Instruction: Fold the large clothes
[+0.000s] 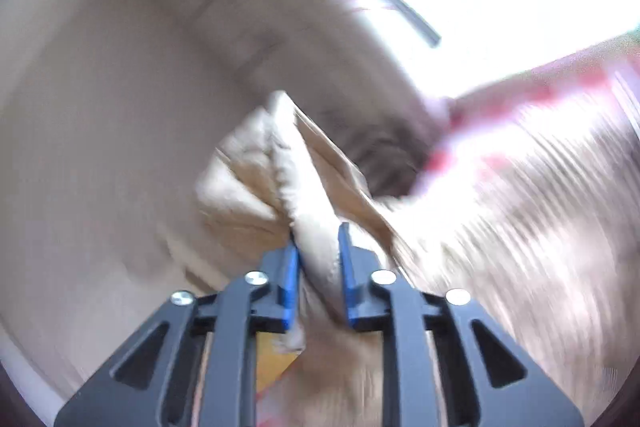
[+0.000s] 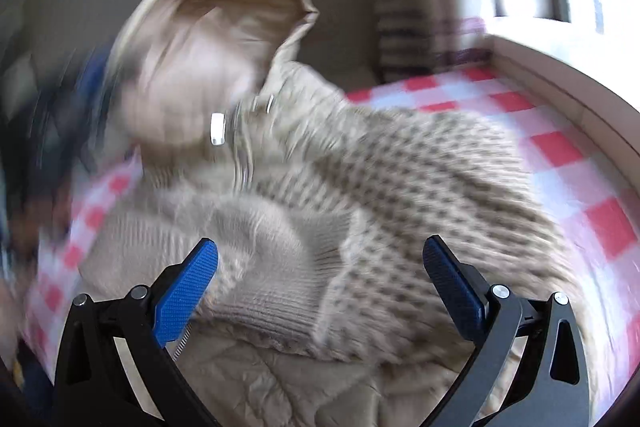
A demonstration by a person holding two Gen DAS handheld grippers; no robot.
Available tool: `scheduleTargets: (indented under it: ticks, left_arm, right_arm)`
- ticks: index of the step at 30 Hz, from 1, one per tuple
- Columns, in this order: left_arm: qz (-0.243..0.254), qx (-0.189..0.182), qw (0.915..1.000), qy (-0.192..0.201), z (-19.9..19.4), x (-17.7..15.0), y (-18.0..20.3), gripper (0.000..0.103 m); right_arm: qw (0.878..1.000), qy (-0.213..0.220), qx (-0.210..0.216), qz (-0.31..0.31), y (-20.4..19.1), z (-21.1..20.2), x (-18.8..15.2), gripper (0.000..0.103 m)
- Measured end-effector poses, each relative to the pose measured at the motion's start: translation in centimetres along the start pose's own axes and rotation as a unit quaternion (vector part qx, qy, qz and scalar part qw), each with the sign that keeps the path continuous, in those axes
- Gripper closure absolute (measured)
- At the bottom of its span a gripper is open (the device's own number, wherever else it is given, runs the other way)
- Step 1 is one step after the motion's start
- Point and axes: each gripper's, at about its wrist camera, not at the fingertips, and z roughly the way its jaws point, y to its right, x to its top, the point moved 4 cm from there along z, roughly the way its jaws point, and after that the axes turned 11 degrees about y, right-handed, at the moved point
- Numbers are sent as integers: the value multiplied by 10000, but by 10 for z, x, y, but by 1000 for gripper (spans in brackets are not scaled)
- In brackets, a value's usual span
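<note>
1. Blue pads of the left gripper [image 1: 319, 259] are clamping a thick quilted edge of the beige jacket [image 1: 256, 179], the fabric bunching up between the fingers.
2. Beyond that pinch, the left wrist view is showing mostly blurred beige cloth, with a smear of red-and-white tablecloth [image 1: 520, 107] to the right.
3. Over on the right wrist view, the right gripper [image 2: 320, 263] is hovering with its jaws spread wide, gripping nothing.
4. Beneath it the jacket [image 2: 380, 187] is lying in a heap on the checked tablecloth [image 2: 560, 151], its knitted sleeve and ribbed cuff [image 2: 280, 303] sitting between the fingers.
5. Behind, the jacket's hood [image 2: 224, 11] is standing up, open toward the camera.
</note>
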Motion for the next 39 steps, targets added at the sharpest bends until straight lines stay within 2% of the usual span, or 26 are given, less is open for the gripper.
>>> scheduleTargets:
  ticks: [2, 4, 6, 7, 8, 9, 11, 12, 13, 14, 15, 16, 17, 19, 20, 21, 22, 24, 25, 26, 27, 29, 32, 33, 36, 39]
  left_arm:
    - [325, -327, 9982, -395, -34, -34, 31, 74]
    - [47, -403, 9940, -1015, -59, -75, 38, 74]
    - [-374, -277, 9879, -1478, -76, -104, 28, 72]
    - [-637, -208, 9842, -1639, -81, -113, 21, 63]
    - [-1187, -139, 9755, -1849, -89, -125, 5, 56]
    - [-1770, -82, 9638, -1993, -95, -134, -10, 39]
    - [-3423, 34, 9144, -2159, -108, -152, -50, 24]
    - [-4214, -32, 8805, -2170, -111, -158, -66, 13]
    - [-5127, -185, 8325, -2093, -113, -164, -80, 6]
    - [-5780, -331, 7905, -1999, -114, -167, -86, 3]
    - [-6475, -521, 7365, -1889, -113, -171, -92, 3]
    - [-7192, -790, 6668, -1782, -106, -176, -99, 3]
    - [-7500, -953, 6306, -1752, -99, -169, -95, 3]
    - [-7970, -1251, 5636, -1774, -81, -164, -95, 3]
    - [-8073, -1316, 5479, -1755, -75, -157, -94, 3]
    - [-8128, -1355, 5380, -1776, -64, -149, -94, 3]
    - [-8028, -1264, 5529, -1840, -52, -137, -94, 3]
    - [-7593, -952, 6170, -1838, -35, -116, -108, 3]
    - [-7265, -827, 6578, -1807, -24, -104, -116, 3]
    - [-6789, -746, 7072, -1826, -12, -88, -122, 3]
    - [-6418, -722, 7401, -1874, 1, -76, -124, 3]
    - [-5639, -758, 7977, -2001, 27, -53, -128, 2]
    - [-4726, -959, 8471, -2232, 74, -31, -130, 2]
    - [-4489, -1004, 8566, -2338, 90, -28, -127, 2]
    - [-3964, -1120, 8703, -2700, 140, -21, -116, 2]
    - [-3471, -1457, 8824, -2823, 171, -8, -92, 2]
  right_arm:
    - [9987, 147, 46, 489, 14, -16, 5, 5]
    - [9961, 284, -14, 830, 28, -30, 10, 5]
    - [9942, 350, -43, 1017, 39, -40, 20, 5]
    - [9932, 380, -45, 1101, 43, -43, 25, 5]
    - [9917, 433, -18, 1209, 47, -47, 31, 5]
    - [9903, 473, 34, 1308, 50, -51, 35, 5]
    - [9858, 528, 204, 1580, 57, -55, 45, 5]
    - [9841, 504, 276, 1679, 59, -54, 51, 5]
    - [9825, 411, 354, 1781, 61, -51, 55, 5]
    - [9806, 304, 427, 1887, 63, -48, 59, 5]
    - [9789, 218, 475, 1974, 63, -44, 63, 5]
    - [9770, 96, 526, 2063, 64, -38, 70, 5]
    - [9748, -48, 599, 2146, 60, -33, 76, 5]
    - [9718, -207, 781, 2217, 45, -31, 85, 5]
    - [9711, -254, 946, 2178, 35, -31, 93, 5]
    - [9729, -277, 1077, 2029, 24, -33, 98, 5]
    - [9794, -349, 1174, 1602, 8, -37, 105, 5]
    - [9894, -538, 1221, 574, -19, -43, 105, 5]
    - [9901, -579, 1281, 55, -32, -48, 99, 12]
    - [9888, -641, 1306, -331, -40, -52, 90, 17]
    - [9870, -752, 1314, -541, -44, -53, 81, 28]
    - [9817, -1107, 1332, -794, -41, -48, 58, 38]
    - [9745, -1696, 1109, -968, -23, -28, 27, 42]
    - [9711, -1792, 1242, -971, -23, -26, 21, 42]
    - [9574, -1999, 1723, -1171, -40, -19, 9, 42]
    - [9506, -2053, 1803, -1470, -62, -1, 9, 42]
